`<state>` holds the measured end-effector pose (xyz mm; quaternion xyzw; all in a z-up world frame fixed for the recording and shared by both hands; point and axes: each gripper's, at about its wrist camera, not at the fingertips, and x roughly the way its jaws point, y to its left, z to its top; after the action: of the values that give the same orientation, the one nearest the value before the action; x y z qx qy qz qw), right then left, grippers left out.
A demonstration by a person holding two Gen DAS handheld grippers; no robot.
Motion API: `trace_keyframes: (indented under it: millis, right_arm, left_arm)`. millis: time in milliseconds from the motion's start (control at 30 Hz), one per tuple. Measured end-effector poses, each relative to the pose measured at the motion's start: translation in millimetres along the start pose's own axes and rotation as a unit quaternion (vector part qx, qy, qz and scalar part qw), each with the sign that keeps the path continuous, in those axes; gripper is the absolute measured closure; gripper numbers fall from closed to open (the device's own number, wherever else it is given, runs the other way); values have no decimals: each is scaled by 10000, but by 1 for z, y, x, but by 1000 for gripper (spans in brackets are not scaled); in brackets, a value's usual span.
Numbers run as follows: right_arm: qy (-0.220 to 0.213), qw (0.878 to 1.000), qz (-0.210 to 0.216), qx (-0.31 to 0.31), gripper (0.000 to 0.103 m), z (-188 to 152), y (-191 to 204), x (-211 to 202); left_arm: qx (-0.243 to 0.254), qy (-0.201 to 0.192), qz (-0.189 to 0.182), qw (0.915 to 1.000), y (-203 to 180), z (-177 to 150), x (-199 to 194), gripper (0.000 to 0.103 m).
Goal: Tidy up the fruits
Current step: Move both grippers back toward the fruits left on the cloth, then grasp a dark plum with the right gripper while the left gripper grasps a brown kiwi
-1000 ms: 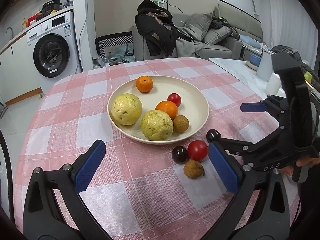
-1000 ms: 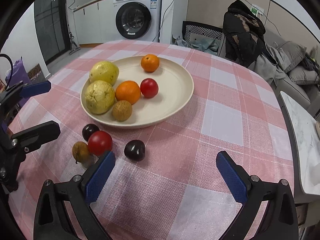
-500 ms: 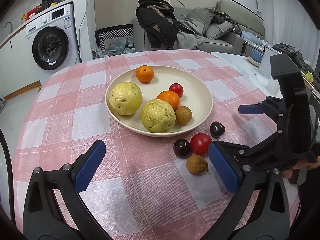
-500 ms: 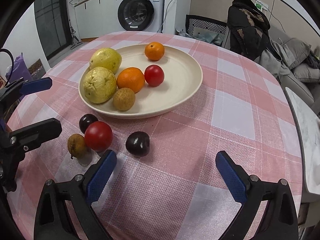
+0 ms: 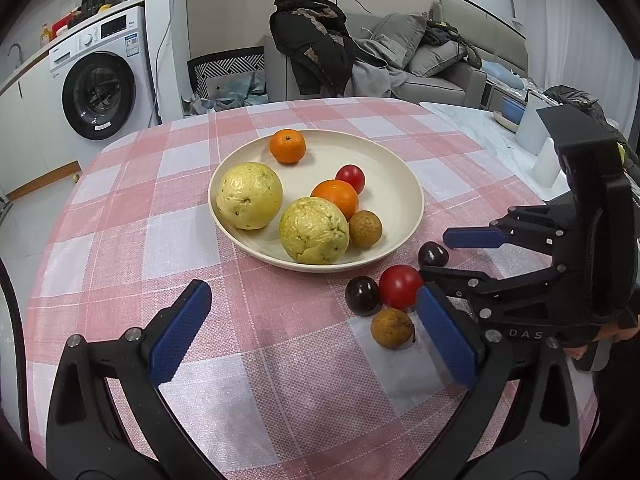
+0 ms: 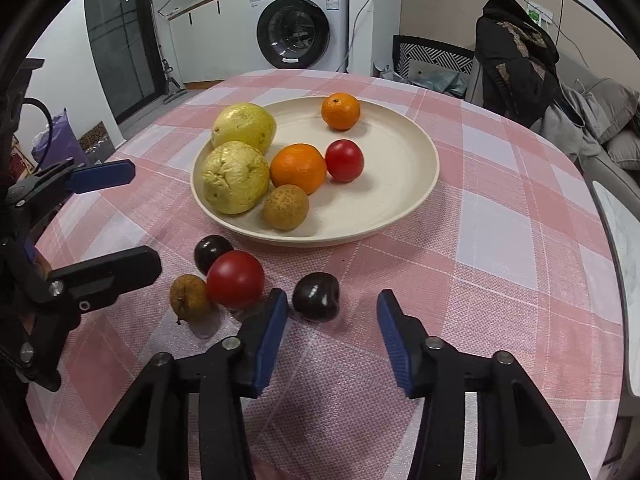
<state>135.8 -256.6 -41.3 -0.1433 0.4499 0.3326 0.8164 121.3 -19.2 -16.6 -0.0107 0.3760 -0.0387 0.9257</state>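
your right gripper (image 6: 332,316) has just been closing its jaws, but they are not shut: the blue pads stand apart, and the dark plum (image 6: 316,297) lies on the cloth just ahead of the gap, near the left pad. i cannot tell if that pad touches it; the right pad is clearly away from it. your left gripper (image 5: 312,328) holds its jaws wide, with nothing between them.

taking the cream plate (image 6: 408,176) as the landmark: the dark plum is just beside its near rim. a little further from the rim lie a red tomato (image 6: 235,279), a second dark plum (image 6: 210,251) and a small brown fruit (image 6: 188,298), close together. on the plate are two yellow-green guavas (image 6: 235,176), an orange (image 6: 298,168), a mandarin (image 6: 341,111), another red tomato (image 6: 344,160) and one more small brown fruit (image 6: 286,207). the plate stands on the pink checked tablecloth (image 6: 500,240).
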Motion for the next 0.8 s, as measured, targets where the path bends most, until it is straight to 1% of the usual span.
trace_keyframes:
  millis: [67, 200, 367, 467, 633, 800]
  right_arm:
    - [-30, 10000, 24, -9, 62, 0, 1, -1]
    - [-67, 10000, 59, -14, 70, 0, 4, -3]
    - [-46, 10000, 74, -41, 74, -1, 6, -2]
    - [-61, 9999, 121, -54, 79, -1, 6, -3]
    - [-94, 9999, 107, -87, 79, -2, 7, -4]
    - [-231, 9997, 87, -34, 79, 0, 4, -13]
  left_arm:
    - [0, 9, 5, 10000, 0, 0, 0, 1]
    - [2, 28, -4, 10000, -1, -1, 1, 1]
    - [60, 50, -13, 10000, -4, -2, 1, 1]
    - [92, 83, -27, 9999, -6, -3, 2, 1]
    - [166, 194, -37, 9997, -10, -5, 5, 1]
    - [261, 356, -113, 9990, -15, -8, 10, 1]
